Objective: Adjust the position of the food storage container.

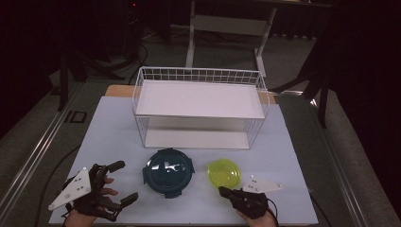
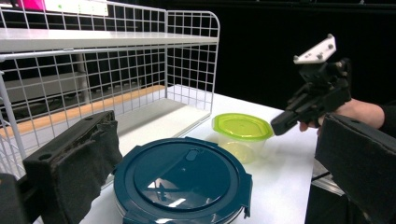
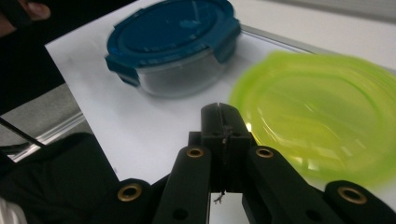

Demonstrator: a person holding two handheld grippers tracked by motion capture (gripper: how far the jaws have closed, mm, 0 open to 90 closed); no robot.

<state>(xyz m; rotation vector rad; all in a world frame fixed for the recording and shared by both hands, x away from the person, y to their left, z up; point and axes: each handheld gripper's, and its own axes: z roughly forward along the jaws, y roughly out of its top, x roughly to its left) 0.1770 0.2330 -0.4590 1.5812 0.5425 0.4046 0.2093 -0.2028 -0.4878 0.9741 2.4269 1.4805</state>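
Green-lidded tub (image 1: 224, 173) sits just ahead of the right gripper (image 1: 222, 191), jaws pressed together and empty; left gripper (image 1: 124, 182) gapes wide beside the blue-lidded container (image 1: 168, 172).

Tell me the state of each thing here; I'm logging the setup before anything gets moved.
Blue container: lid on, upright on the table, untouched.
Green container: lid on, upright, untouched.
Rack: upright, both shelves bare.
Left gripper: jaws open, holding nothing, beside the blue container.
Right gripper: jaws shut, holding nothing, tip close to the green container.
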